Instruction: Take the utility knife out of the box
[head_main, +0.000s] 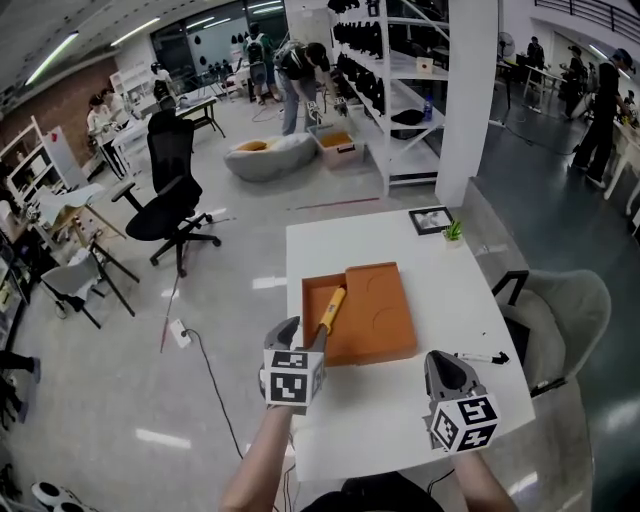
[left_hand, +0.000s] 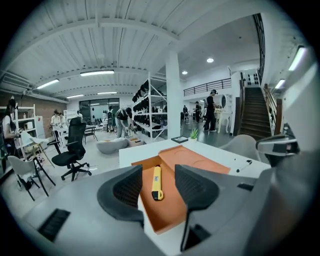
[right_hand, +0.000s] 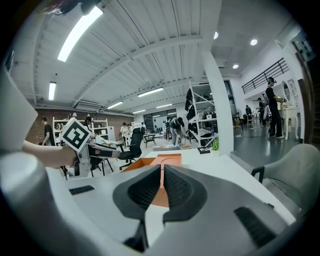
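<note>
An orange box lies open on the white table, its left half a shallow tray. In that tray, near its left wall, rests the yellow utility knife, pointing away from me. My left gripper hovers at the tray's near left corner, open, a little short of the knife's near end. In the left gripper view the knife shows in the gap of the left gripper, untouched. My right gripper is over the table right of the box, shut and empty; in its own view the right gripper faces the box.
A black pen lies on the table just right of my right gripper. A framed picture and a small plant stand at the table's far edge. A grey chair sits at the right side, a black office chair on the floor at left.
</note>
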